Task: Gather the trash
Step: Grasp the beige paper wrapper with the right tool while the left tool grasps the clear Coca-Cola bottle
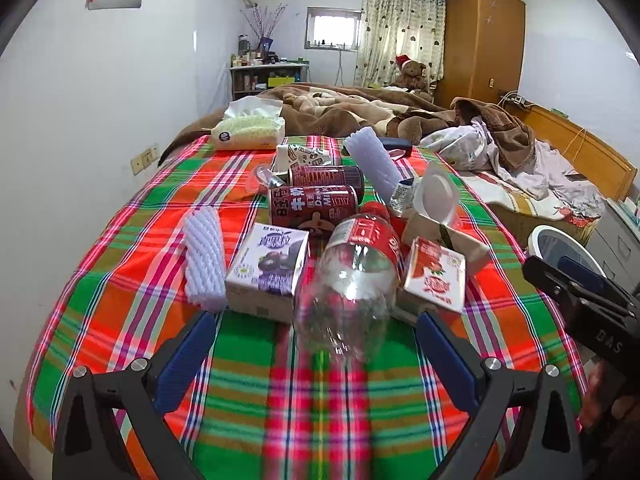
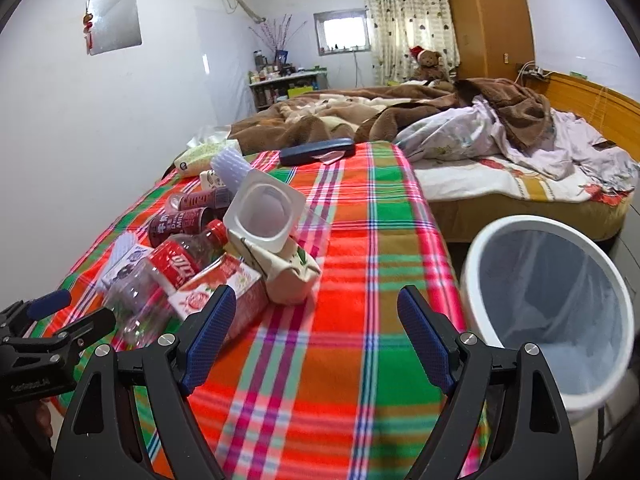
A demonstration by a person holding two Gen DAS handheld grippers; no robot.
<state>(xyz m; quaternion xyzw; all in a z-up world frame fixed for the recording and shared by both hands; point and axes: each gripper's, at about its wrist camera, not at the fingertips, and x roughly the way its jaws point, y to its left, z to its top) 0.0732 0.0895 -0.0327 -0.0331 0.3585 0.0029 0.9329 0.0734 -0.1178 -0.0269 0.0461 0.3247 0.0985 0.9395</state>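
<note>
Both tongs are spread wide and hold nothing. Left gripper point(image 1: 316, 344) lines up on the clear plastic bottle point(image 1: 352, 276), whose base lies between its fingers, probably the first pick. Right gripper point(image 2: 316, 328) hovers over bare plaid cloth point(image 2: 360, 240), near the strawberry carton point(image 2: 224, 284). Trash sits heaped together on the cloth (cans, cartons, a cup), with the white bin point(image 2: 472, 292) standing just beside the bed edge, handy for dropping.
</note>
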